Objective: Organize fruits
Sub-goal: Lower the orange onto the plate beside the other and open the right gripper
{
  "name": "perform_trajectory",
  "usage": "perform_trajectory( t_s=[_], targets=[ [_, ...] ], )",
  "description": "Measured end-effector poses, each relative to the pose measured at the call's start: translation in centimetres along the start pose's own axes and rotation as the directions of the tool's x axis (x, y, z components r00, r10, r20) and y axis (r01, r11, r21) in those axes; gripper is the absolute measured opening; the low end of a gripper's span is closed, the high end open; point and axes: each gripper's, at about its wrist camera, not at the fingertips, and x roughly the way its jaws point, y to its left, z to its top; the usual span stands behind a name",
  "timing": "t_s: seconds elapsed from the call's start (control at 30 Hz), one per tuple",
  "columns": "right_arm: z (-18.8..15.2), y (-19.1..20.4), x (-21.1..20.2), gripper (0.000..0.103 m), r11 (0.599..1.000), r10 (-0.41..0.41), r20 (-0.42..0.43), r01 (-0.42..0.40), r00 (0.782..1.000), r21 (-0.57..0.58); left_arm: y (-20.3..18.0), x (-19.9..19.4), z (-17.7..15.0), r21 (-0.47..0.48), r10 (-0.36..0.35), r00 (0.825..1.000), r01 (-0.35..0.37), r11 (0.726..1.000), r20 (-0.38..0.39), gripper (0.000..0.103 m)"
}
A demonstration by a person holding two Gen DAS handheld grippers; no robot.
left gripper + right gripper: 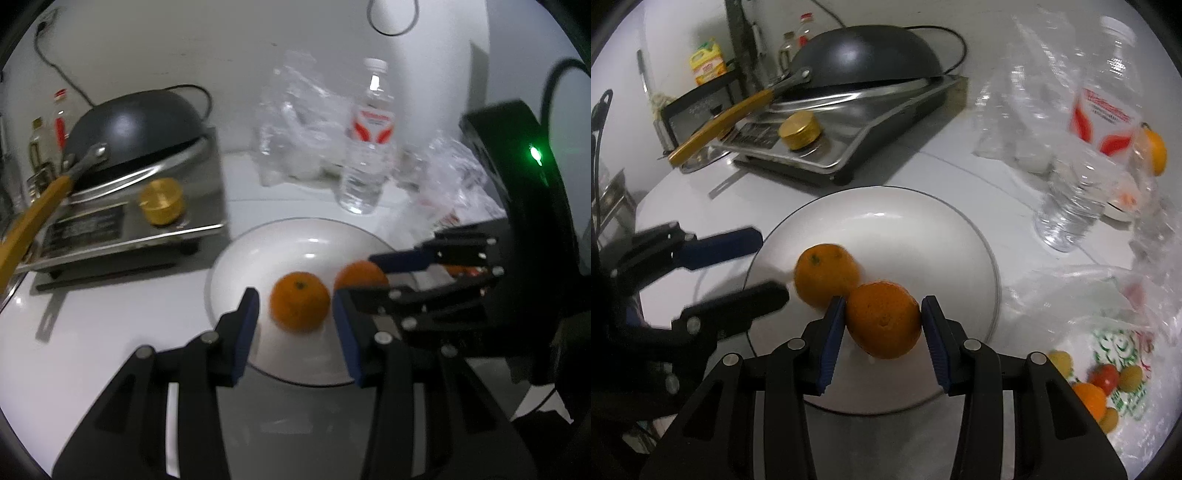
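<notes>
Right gripper [882,325] fingers clamping orange [882,319].

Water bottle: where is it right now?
In the right wrist view the water bottle stands upright on the white counter, right of and behind the white plate, among clear plastic bags.

A white countertop [923,173] carried a white plate [923,229] at its centre, a portable stove [849,147] at eleven o'clock, a water bottle [1082,184] at two (clear bags [1137,295] beside it).
</notes>
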Motion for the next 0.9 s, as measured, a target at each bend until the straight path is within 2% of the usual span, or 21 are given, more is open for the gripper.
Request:
perform_trajectory(
  t_s=[0.07,0.17,0.23,0.37,0.53,0.9],
  targets=[
    [0.3,0.5,0.2,0.045,1.000,-0.018,-0.002,0.018,1.000,-0.016,1.0,-0.1,-0.1,-0.024,0.022,1.000,-0.022,0.999,0.004,0.043],
    [0.5,0.6,0.5,0.045,1.000,0.011,-0.016,-0.011,1.000,-0.002,2.4,-0.1,-0.4,-0.058,0.054,0.999,-0.053,0.997,0.008,0.043],
    [0.6,1.0,0.5,0.045,1.000,0.001,-0.021,-0.001,1.000,-0.010,3.4,0.3,-0.5,-0.083,0.072,0.997,-0.072,0.994,-0.003,0.043],
    [0.6,1.2,0.4,0.045,0.995,0.091,-0.033,-0.090,0.995,0.050,4.6,0.5,-0.9,-0.108,0.086,0.996,-0.087,0.990,-0.013,0.043],
    [0.5,2.7,0.7,0.045,0.991,0.131,-0.041,-0.129,0.991,0.042,4.6,0.4,-1.0,-0.115,0.094,0.996,-0.094,0.989,-0.005,0.043],
    [0.4,3.0,0.1,0.046,0.994,0.105,-0.021,-0.105,0.994,0.033,4.4,-1.1,-0.7,-0.125,0.108,0.994,-0.105,0.987,0.022,0.043]
  ],
)
